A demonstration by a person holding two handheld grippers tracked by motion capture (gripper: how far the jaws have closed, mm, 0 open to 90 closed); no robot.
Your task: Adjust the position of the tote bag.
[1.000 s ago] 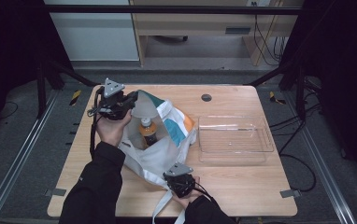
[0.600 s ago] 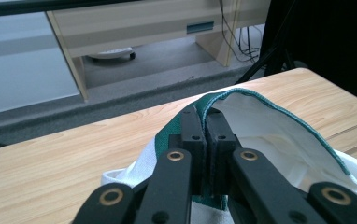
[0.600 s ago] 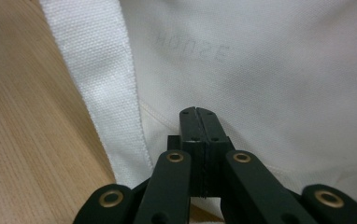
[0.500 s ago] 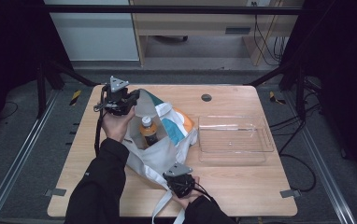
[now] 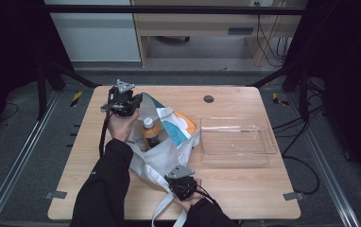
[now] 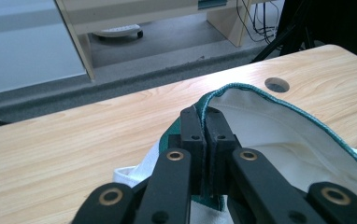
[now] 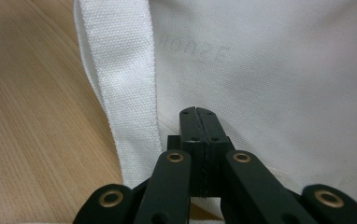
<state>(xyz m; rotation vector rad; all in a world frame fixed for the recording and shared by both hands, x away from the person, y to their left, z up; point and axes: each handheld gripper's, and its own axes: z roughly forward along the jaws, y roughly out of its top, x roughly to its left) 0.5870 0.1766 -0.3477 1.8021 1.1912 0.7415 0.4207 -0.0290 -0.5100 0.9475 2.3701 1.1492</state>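
On the pale wood-grain worktop (image 5: 244,189) lies a white canvas bag (image 5: 162,156); the left gripper (image 6: 203,126) pinches its green-piped rim, the right gripper (image 7: 199,122) clamps woven cloth near a strap (image 7: 120,93).

Wooden table (image 5: 244,189): white tote bag (image 5: 167,151) left of centre; clear plastic tray (image 5: 237,140) just beside, right.

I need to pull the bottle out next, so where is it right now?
In the high view, the bottle stands inside the open tote bag, left of the clear tray, just below the left gripper.
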